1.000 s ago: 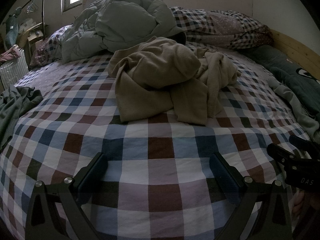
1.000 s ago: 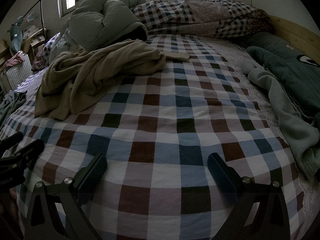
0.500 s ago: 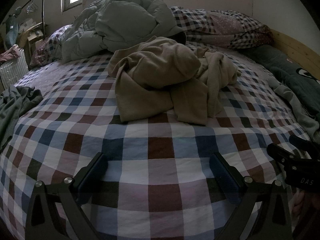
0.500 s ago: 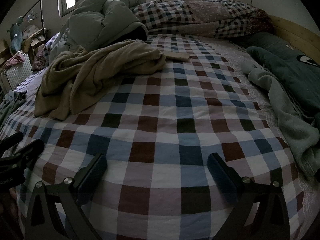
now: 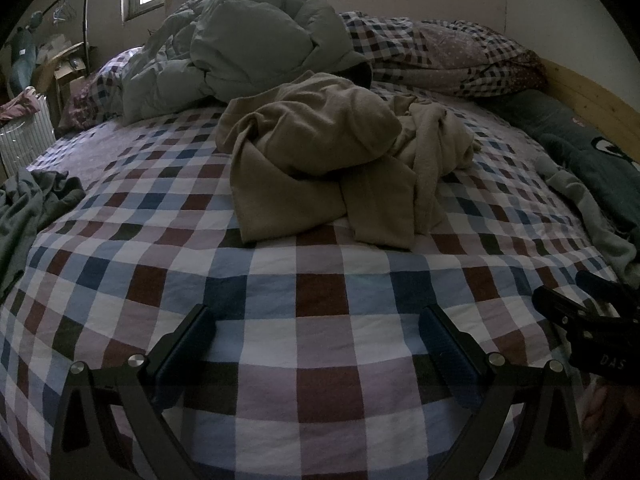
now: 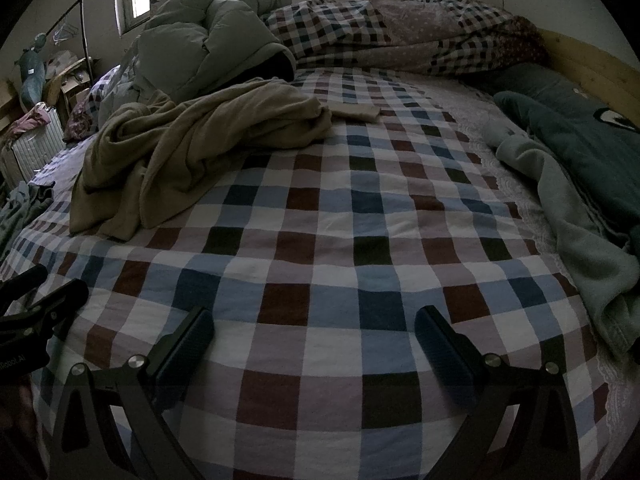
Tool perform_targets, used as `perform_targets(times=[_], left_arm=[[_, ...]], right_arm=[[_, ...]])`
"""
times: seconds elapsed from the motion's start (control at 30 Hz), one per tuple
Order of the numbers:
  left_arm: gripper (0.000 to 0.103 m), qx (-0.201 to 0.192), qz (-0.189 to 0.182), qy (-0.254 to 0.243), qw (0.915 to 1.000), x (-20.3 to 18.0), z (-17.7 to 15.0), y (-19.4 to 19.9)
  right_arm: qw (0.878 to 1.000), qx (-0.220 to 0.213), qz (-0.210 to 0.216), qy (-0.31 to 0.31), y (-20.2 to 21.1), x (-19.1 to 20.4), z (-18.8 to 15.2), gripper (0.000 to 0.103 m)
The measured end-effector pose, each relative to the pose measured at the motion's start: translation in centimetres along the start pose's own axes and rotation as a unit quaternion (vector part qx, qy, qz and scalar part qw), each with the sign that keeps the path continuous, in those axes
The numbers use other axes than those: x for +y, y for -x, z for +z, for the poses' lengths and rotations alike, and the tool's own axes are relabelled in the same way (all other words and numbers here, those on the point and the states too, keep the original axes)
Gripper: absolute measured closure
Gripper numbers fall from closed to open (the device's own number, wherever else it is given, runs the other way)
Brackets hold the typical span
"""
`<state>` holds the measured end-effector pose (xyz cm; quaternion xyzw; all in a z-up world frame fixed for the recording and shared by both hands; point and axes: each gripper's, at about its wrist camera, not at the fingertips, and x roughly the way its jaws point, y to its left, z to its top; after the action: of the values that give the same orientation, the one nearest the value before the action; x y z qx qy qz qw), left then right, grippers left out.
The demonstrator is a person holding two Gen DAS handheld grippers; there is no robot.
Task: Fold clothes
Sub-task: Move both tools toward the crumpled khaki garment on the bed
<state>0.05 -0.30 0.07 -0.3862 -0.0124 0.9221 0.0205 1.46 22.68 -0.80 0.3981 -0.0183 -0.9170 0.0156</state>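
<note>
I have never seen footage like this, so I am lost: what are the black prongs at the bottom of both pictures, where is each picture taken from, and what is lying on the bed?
There is no robot here. A person holds a two-finger gripper in each hand, and a fisheye camera on each one looks forward along its fingers. The prongs are those fingers. One picture comes from the left gripper, the other from the right gripper. Each also catches the other gripper at its edge. Both have their jaws wide open and hold nothing.

Both hover over a bed with a checked sheet. On it lies a crumpled beige garment, not yet folded. Behind it sits a grey-green puffy quilt and a checked duvet. A dark green garment lies along the right side, and another greenish cloth at the left edge.
</note>
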Motion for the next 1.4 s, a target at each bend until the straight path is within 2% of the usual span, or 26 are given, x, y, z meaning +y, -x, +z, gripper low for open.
perform_targets(times=[0.33,0.43,0.5,0.63,0.8,0.87,0.93,1.07,1.13,1.3,1.4], left_arm=[[0.001,-0.003,-0.014,0.009,0.9999,0.3,0.1,0.6],[0.005,-0.005,-0.018,0.017,0.9997,0.6,0.3,0.8],[0.013,-0.008,-0.023,0.023,0.9994,0.8,0.4,1.0],[0.022,-0.008,-0.033,0.042,0.9985,1.5,0.7,1.3],[0.032,-0.004,-0.061,0.069,0.9957,2.1,1.2,1.7],[0.033,-0.007,-0.069,0.071,0.995,2.1,1.4,2.0],[0.033,-0.012,-0.076,0.07,0.9946,2.1,1.7,2.4],[0.033,-0.027,-0.074,0.069,0.9945,2.3,2.3,3.3],[0.033,-0.026,-0.067,0.08,0.9942,2.9,2.5,3.3],[0.022,-0.023,-0.07,0.126,0.9892,5.3,2.7,3.3],[0.02,-0.02,-0.074,0.148,0.9861,6.6,2.8,3.4]], right_arm=[[1.0,-0.005,0.007,-0.003,0.3,0.1,0.1,0.0],[1.0,-0.008,0.013,-0.004,0.5,0.1,0.1,0.0],[1.0,-0.011,0.024,-0.001,0.7,0.3,0.2,0.0],[0.999,-0.019,0.047,0.013,1.3,1.0,0.2,0.0],[0.997,-0.033,0.071,0.02,2.3,1.6,0.4,0.002],[0.996,-0.038,0.083,0.016,2.7,1.7,0.6,0.008],[0.995,-0.038,0.094,0.014,3.0,1.7,0.8,0.021],[0.993,-0.036,0.114,0.014,3.5,2.4,1.5,0.034],[0.992,-0.037,0.123,0.022,4.0,3.1,2.0,0.036],[0.988,-0.049,0.134,0.067,4.5,6.4,4.2,0.036],[0.984,-0.054,0.147,0.085,4.2,8.6,6.0,0.036]])
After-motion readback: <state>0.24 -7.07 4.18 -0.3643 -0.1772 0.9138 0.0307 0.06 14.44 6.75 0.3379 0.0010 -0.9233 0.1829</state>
